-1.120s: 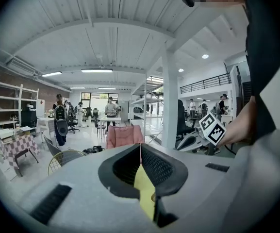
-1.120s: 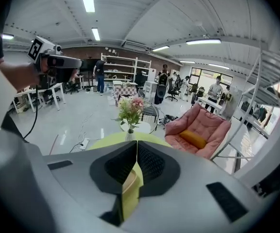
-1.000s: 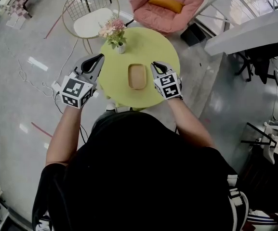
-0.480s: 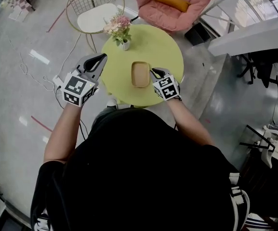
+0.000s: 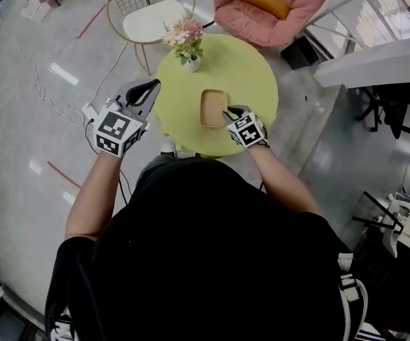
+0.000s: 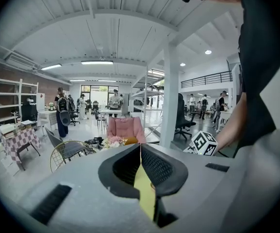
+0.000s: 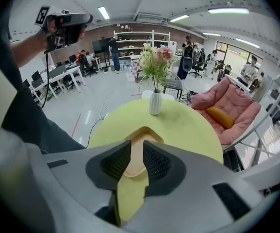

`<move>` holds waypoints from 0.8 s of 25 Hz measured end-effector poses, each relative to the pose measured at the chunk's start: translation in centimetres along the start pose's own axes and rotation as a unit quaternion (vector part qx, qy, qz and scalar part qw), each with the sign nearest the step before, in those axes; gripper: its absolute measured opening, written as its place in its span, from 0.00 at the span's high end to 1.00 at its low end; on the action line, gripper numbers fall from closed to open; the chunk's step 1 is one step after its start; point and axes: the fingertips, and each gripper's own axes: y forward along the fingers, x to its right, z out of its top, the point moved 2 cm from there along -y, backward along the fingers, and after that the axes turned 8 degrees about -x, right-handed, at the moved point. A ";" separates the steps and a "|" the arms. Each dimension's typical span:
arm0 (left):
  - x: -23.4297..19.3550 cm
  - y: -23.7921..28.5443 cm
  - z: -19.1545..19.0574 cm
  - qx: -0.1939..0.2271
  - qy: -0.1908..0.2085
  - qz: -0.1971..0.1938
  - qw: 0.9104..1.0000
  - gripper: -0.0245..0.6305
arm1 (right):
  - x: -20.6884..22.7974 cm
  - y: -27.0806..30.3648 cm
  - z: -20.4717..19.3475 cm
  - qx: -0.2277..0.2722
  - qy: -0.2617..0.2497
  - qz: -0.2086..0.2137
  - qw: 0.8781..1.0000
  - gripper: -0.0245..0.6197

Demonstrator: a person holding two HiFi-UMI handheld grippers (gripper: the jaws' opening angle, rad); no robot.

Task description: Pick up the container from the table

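The container (image 5: 213, 108) is a shallow tan tray lying near the middle of the round yellow-green table (image 5: 246, 69). My right gripper (image 5: 229, 113) points steeply down at the tray's right rim. In the right gripper view the tray (image 7: 140, 134) shows through the gap of that gripper (image 7: 137, 144). Its jaws have just been opening and stand apart, pressing on nothing. My left gripper (image 5: 148, 87) hangs beside the table's left edge, away from the tray. In the left gripper view its fingertips (image 6: 140, 147) meet, with nothing held.
A white vase of pink flowers (image 5: 188, 48) stands on the table's far left part. Behind the table are a gold wire chair with a white seat (image 5: 151, 16) and a pink armchair (image 5: 268, 9). Cables lie on the grey floor at the left.
My right gripper has sunk and tipped down from beside the tray to its right rim. The left gripper has kept about the same place.
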 end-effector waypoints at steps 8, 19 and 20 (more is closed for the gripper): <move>0.4 -0.1 -1.5 -0.015 -0.016 -0.001 1.000 0.93 | -0.7 3.0 -2.4 -0.046 -0.008 0.025 0.999 0.75; 0.0 0.4 -2.9 -0.026 -0.042 0.008 0.999 0.93 | -3.2 5.7 -3.8 -0.093 -0.074 0.071 0.990 0.65; 0.0 0.5 -3.1 -0.029 -0.043 0.008 0.999 0.93 | -3.3 5.9 -3.9 -0.097 -0.078 0.073 0.990 0.65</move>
